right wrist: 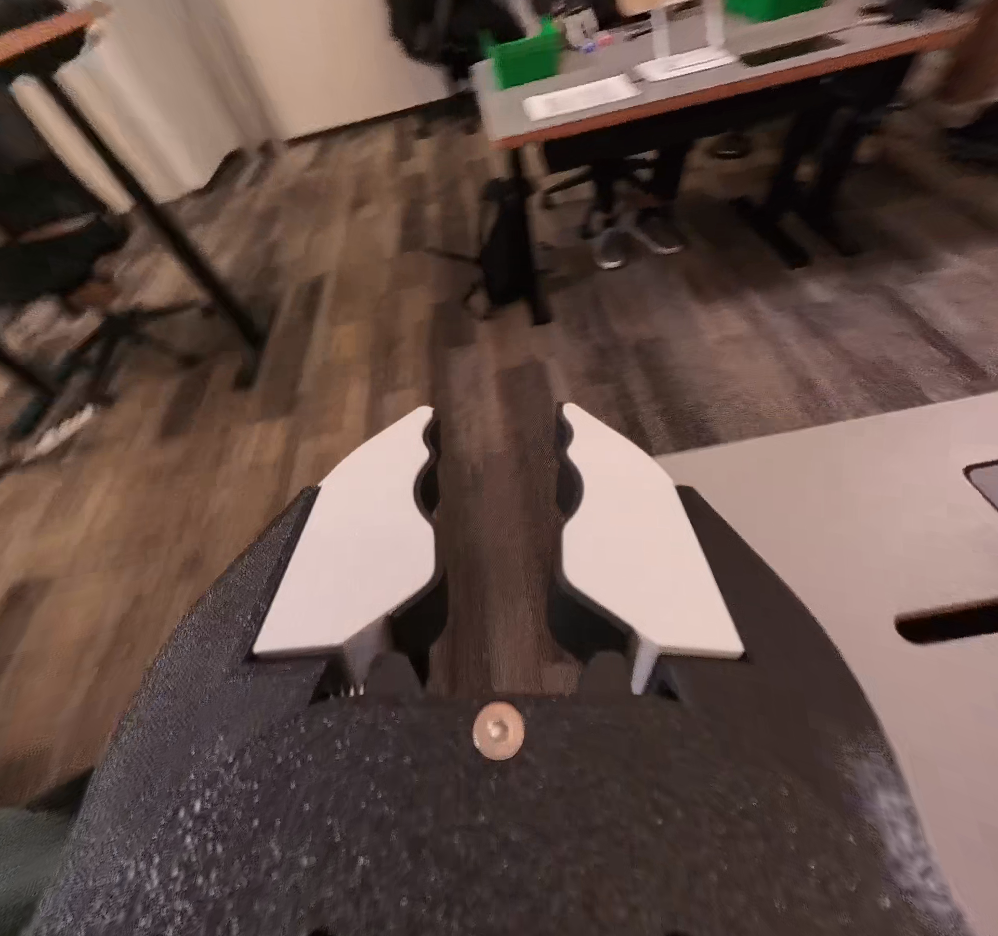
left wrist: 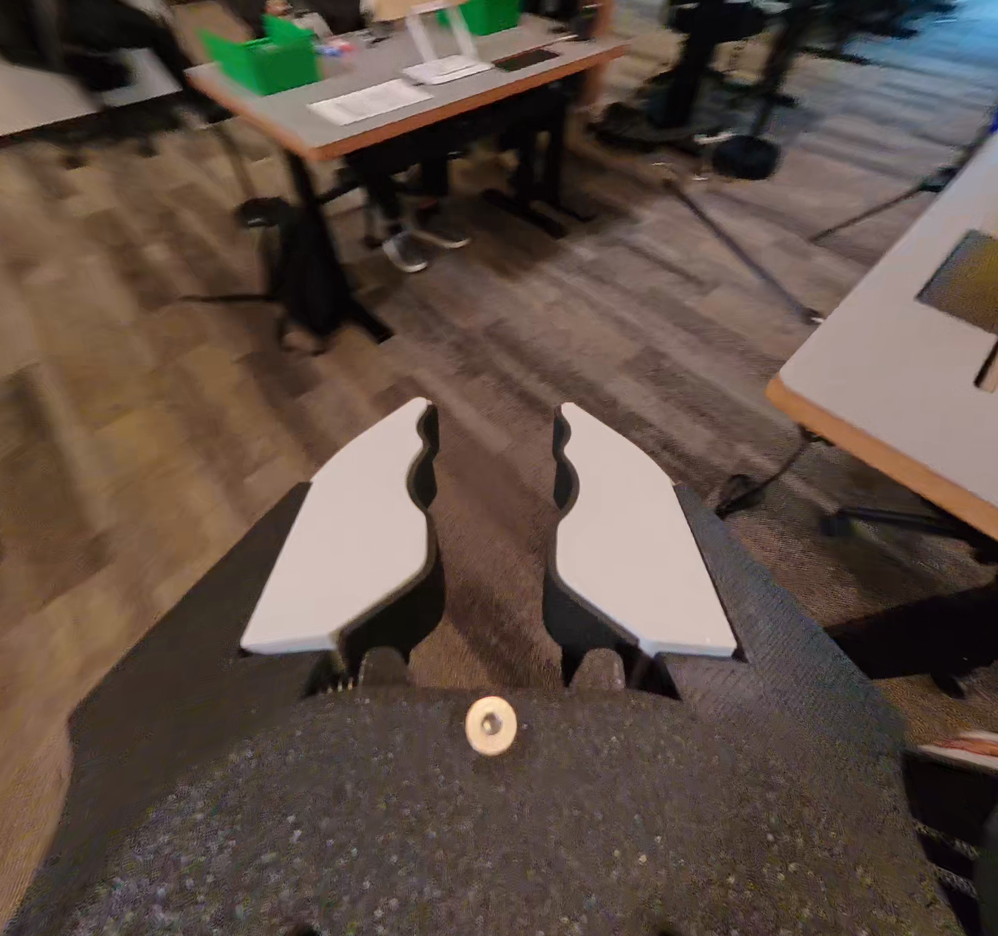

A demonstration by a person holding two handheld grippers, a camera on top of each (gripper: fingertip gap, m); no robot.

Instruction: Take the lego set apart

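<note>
Left wrist view: left gripper (left wrist: 492,413) fills the lower centre of frame, its two white-faced fingers (left wrist: 356,532) spread apart with nothing between them; only the carpeted floor (left wrist: 162,424) shows through the gap. A pale table edge (left wrist: 891,424) enters at right of frame, with a dark pad (left wrist: 966,283) on it near the right border. Upper centre: a grey-topped desk (left wrist: 486,83) with two green bins (left wrist: 264,59), a sheet of paper (left wrist: 370,99), a clear stand (left wrist: 440,37) and a flat dark item; a person's shoes (left wrist: 421,245) sit under it. Small coloured bits on that desk beside the left bin are too blurred to identify. Right wrist view: right gripper (right wrist: 498,413) likewise at lower centre, fingers (right wrist: 362,542) parted and empty, floor (right wrist: 162,478) visible between them. The pale table (right wrist: 810,532) occupies the lower right of frame, with a dark slot in its top. The same desk (right wrist: 702,94) with green bins (right wrist: 526,59) sits upper right; a dark-legged table (right wrist: 48,35) at upper left. Both frames are motion-blurred. Lego set: not identifiable in either view.
</note>
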